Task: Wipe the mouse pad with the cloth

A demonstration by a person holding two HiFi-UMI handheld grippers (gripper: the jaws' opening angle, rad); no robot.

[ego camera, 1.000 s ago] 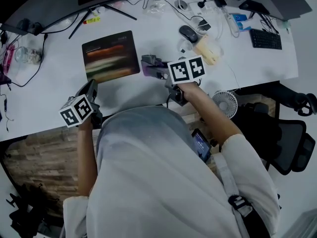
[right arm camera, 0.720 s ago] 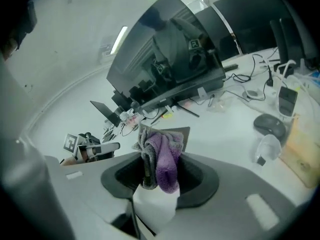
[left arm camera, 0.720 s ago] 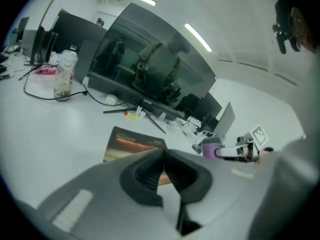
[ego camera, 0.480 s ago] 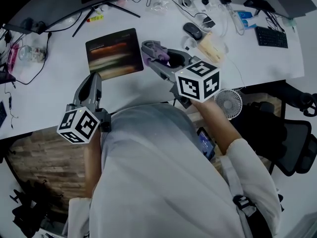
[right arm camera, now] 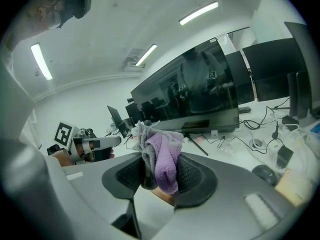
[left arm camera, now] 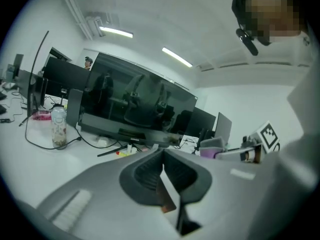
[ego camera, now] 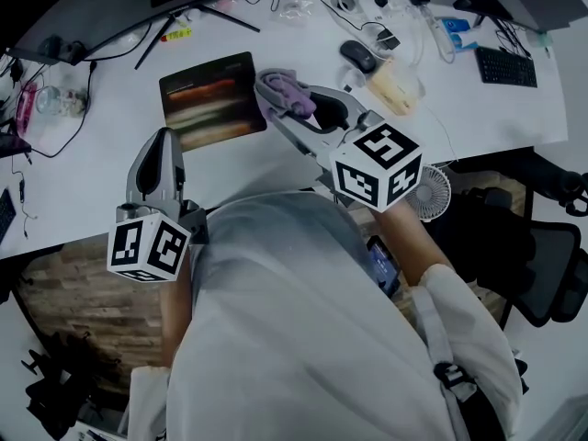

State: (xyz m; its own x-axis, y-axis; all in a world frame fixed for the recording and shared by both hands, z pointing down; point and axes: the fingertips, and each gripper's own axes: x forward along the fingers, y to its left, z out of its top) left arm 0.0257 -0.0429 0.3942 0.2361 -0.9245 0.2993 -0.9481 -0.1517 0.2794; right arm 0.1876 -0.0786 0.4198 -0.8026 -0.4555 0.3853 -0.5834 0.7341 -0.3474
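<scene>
A dark mouse pad [ego camera: 211,99] with orange and pale streaks lies on the white desk [ego camera: 101,168] in the head view. My right gripper [ego camera: 277,97] is raised above the pad's right edge, shut on a purple and grey cloth [ego camera: 285,91]. In the right gripper view the cloth [right arm camera: 161,159] bunches up between the jaws, which tilt upward toward a monitor. My left gripper [ego camera: 163,141] hovers over the desk below the pad's left corner, shut with nothing in it. Its jaws [left arm camera: 162,170] meet edge to edge in the left gripper view.
A black mouse [ego camera: 357,56], a beige bundle [ego camera: 393,84], cables and a keyboard [ego camera: 503,67] lie right of the pad. A monitor stand [ego camera: 197,15] rises behind the pad. A bottle [ego camera: 50,99] sits far left. A small fan [ego camera: 430,192] and a black chair [ego camera: 533,237] stand beside the desk edge.
Both grippers have risen toward the head camera and tilted upward. The right one has carried the cloth left, over the pad's right edge.
</scene>
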